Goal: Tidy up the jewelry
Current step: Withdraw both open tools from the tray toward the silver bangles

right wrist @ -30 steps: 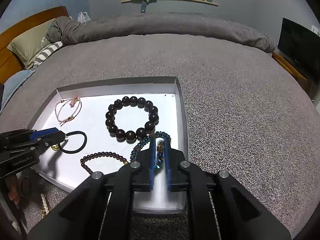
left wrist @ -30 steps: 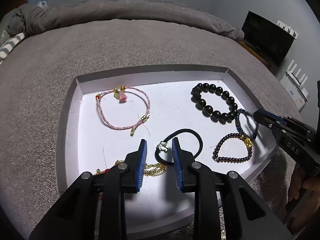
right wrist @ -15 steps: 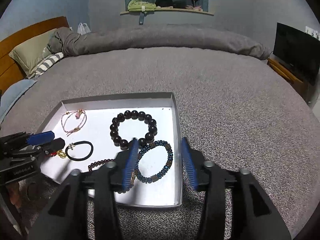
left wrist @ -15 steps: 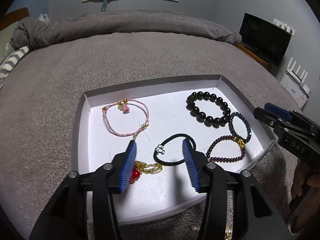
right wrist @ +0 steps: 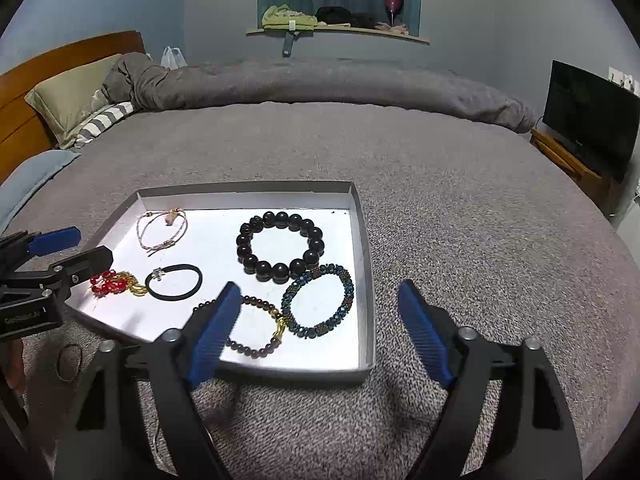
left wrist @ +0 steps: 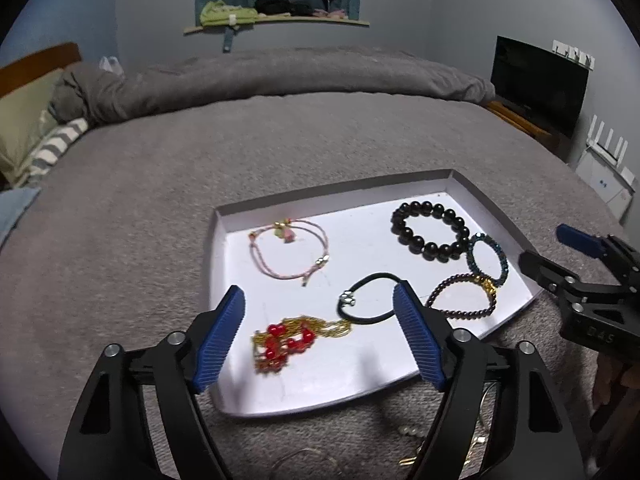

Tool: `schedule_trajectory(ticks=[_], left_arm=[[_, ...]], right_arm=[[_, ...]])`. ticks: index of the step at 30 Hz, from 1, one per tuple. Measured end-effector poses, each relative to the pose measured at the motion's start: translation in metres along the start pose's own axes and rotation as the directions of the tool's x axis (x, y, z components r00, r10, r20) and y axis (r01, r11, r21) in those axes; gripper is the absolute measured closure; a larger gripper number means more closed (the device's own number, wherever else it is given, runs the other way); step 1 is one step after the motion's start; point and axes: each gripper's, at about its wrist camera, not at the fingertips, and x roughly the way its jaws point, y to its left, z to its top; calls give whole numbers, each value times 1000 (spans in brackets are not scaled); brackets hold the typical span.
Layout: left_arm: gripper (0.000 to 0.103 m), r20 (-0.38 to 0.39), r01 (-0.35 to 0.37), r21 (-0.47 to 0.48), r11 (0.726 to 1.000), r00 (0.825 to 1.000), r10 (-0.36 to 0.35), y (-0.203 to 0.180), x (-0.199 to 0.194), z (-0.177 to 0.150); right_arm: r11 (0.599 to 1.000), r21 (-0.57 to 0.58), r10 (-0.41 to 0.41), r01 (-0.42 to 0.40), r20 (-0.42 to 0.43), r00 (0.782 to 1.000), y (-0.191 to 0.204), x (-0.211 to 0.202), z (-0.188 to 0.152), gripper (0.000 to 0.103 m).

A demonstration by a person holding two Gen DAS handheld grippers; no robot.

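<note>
A white tray [left wrist: 218,213] [right wrist: 248,196] lies on the grey bed cover. It holds a pink cord bracelet [left wrist: 286,234] [right wrist: 172,216], a black bead bracelet [left wrist: 432,246] [right wrist: 264,268], a blue bead bracelet [left wrist: 472,264] [right wrist: 320,330], a dark purple bead bracelet [left wrist: 460,312] [right wrist: 248,350], a black hair tie [left wrist: 368,320] [right wrist: 176,296] and a red-and-gold chain [left wrist: 288,340] [right wrist: 116,282]. My left gripper [left wrist: 318,290] [right wrist: 92,243] hovers above the chain, jaws opening and holding nothing. Above the tray's near right corner, my right gripper [right wrist: 319,285] [left wrist: 542,245] is also opening and holds nothing.
Loose jewelry [left wrist: 408,432] and a thin ring [right wrist: 68,356] lie on the cover in front of the tray. A hand [left wrist: 612,380] holds the right gripper. Pillows [right wrist: 72,92] are at the far left. A dark screen [right wrist: 588,120] stands on the right.
Both grippers have opened wide and drawn back and up from the tray. The right one has let go of the blue bracelet. The red-and-gold chain now lies uncovered on the tray.
</note>
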Motion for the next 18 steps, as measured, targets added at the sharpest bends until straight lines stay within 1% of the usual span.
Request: schedule_trajectory(ticks=[2,3,7,13,18], left_arm=[[23,13,-16,5,1000,1000,16,0,-4,0],[23,19,-24,4,1000,1000,24,0,-7,-1],[18,46,-39,-15,999,998,39,5,-18,-3],[13,77,-63,-42,997,995,66,12,-30,-8],[11,92,-86,-37,996,992,89,14,-37,-15]], right_arm=[[1000,2,-2,2,10,1000,2,-5,-1,14],[1000,1,-3,3,13,1000,3,-6,-1,13],[1000,-9,-23,23,26,999,7,-11,-2,7],[999,14,-38,37,31,999,5,-16,-3,6],[998,18,-56,55,36,998,3,-20,-4,6]])
